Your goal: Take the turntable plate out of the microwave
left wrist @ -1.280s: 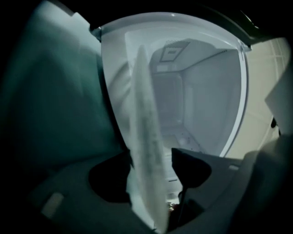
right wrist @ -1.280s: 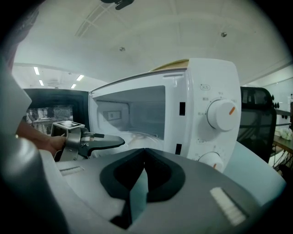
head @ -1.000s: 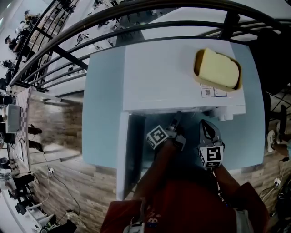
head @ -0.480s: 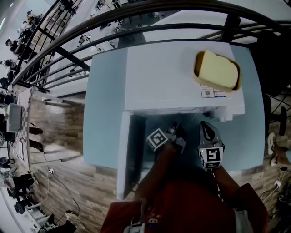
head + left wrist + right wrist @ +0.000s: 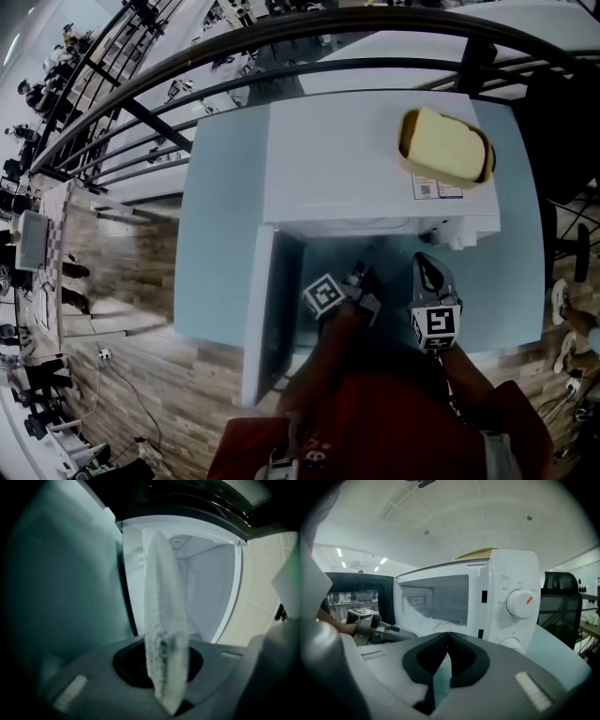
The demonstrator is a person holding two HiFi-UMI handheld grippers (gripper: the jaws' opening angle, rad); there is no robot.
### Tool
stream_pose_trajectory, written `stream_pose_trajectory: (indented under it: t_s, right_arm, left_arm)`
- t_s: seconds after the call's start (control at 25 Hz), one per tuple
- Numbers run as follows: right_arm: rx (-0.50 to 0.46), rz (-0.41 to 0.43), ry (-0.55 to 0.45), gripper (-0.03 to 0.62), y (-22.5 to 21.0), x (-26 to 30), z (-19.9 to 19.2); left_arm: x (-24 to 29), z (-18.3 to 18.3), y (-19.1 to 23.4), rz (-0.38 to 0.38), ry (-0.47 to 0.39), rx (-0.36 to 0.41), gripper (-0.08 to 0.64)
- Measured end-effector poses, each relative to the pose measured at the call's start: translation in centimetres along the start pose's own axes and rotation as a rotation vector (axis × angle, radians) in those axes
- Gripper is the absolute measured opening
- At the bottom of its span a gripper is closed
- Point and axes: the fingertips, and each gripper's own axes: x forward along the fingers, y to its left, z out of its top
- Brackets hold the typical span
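Note:
The white microwave (image 5: 375, 159) stands with its door (image 5: 258, 309) swung open to the left. My left gripper (image 5: 363, 279) is at the mouth of the oven. In the left gripper view the frosted glass turntable plate (image 5: 164, 616) shows edge-on between the jaws of the left gripper (image 5: 165, 670). Those jaws have just been closing and now pinch the plate's rim. From the right gripper view, the left gripper (image 5: 377, 629) holds the pale plate (image 5: 436, 624) at the front of the cavity. My right gripper (image 5: 427, 274) hovers before the control panel, shut and empty (image 5: 449, 637).
A basket with a yellow loaf (image 5: 446, 145) sits on top of the microwave. The microwave stands on a pale blue table (image 5: 216, 234). Dials (image 5: 519, 603) are on the right of the microwave front. A black railing (image 5: 141, 122) runs behind, and a black chair (image 5: 560, 606) stands to the right.
The left gripper has drawn back a little from the oven opening toward me. The right gripper has stayed put.

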Motion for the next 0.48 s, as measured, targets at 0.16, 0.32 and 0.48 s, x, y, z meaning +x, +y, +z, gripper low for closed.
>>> stream_pose_trajectory:
  t_s: [0.16, 0.32, 0.48]
  right_arm:
    - [-0.014, 0.002, -0.016, 0.000, 0.3, -0.9, 0.5]
    - [-0.023, -0.002, -0.029, 0.000, 0.7, -2.0, 1.0]
    - [-0.028, -0.010, -0.032, 0.000, 1.3, -3.8, 1.2]
  left_arm:
    - [-1.2, -0.8, -0.2, -0.006, 0.014, 0.008, 0.023]
    - [-2.3, -1.7, -0.5, 0.002, 0.037, 0.042, 0.022]
    - [-3.8, -2.8, -1.2, -0.011, 0.057, 0.057, 0.021]
